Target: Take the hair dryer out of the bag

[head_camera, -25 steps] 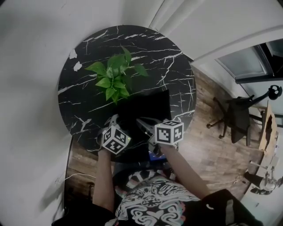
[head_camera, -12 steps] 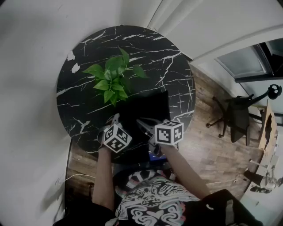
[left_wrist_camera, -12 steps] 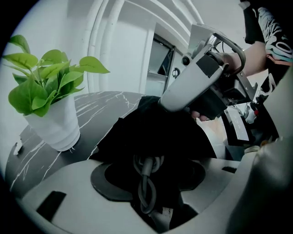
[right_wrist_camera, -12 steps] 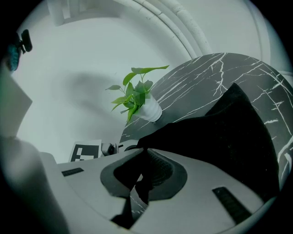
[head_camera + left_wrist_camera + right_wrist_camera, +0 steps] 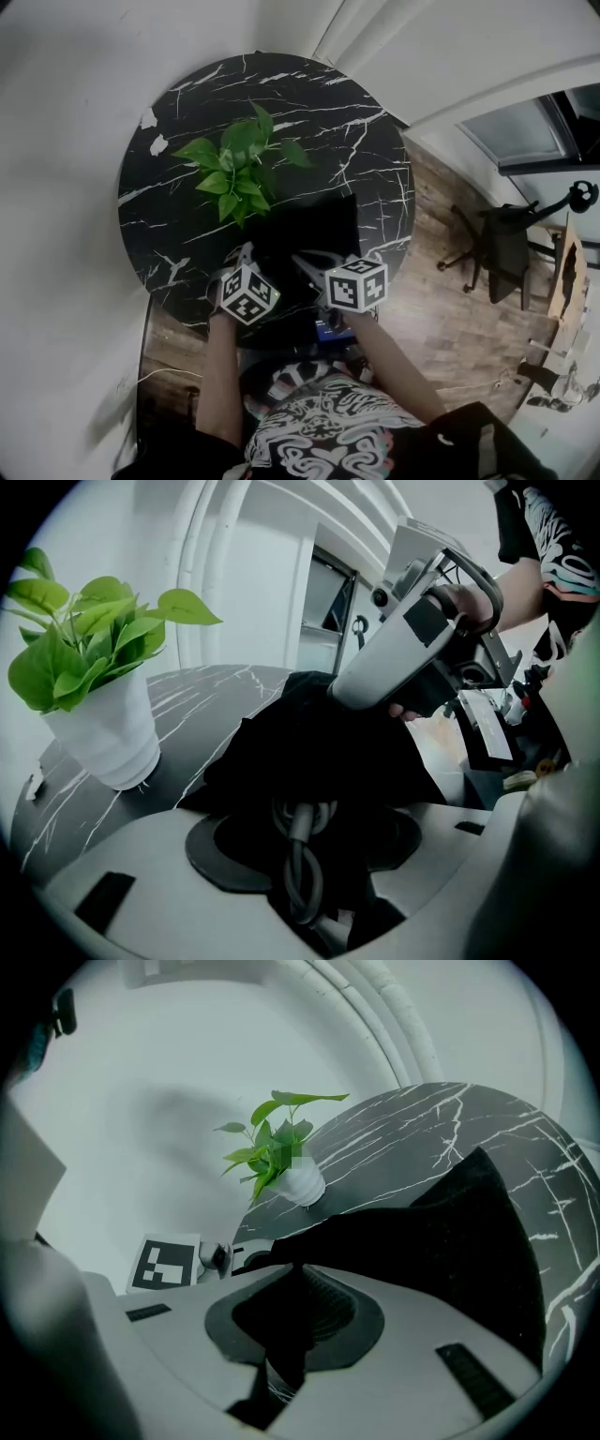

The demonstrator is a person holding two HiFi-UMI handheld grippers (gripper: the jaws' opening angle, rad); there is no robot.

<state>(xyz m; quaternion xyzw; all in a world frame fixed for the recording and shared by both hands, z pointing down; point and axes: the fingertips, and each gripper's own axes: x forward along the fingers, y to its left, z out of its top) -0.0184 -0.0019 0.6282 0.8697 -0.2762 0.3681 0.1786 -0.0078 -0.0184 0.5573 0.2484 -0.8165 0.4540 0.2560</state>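
Observation:
A black bag (image 5: 305,248) lies on the round marble table (image 5: 366,141) near its front edge. My left gripper (image 5: 246,259) is at the bag's near left side. Its jaws have just been opening and now stand wide. A coiled grey cord (image 5: 298,822) sticks out of the black bag (image 5: 309,747) and lies loose between the fingers of the left gripper (image 5: 307,874). The hair dryer's body is hidden. My right gripper (image 5: 300,261) is shut on a fold of the bag's fabric (image 5: 281,1330) and holds that edge up.
A green plant in a white pot (image 5: 239,169) stands just behind the bag, close to the left gripper's side (image 5: 98,724). The table's front edge is right under both hands. An office chair (image 5: 502,248) stands on the wooden floor at the right.
The right gripper's marker cube has rolled slightly. Both hands stay in the same place at the bag.

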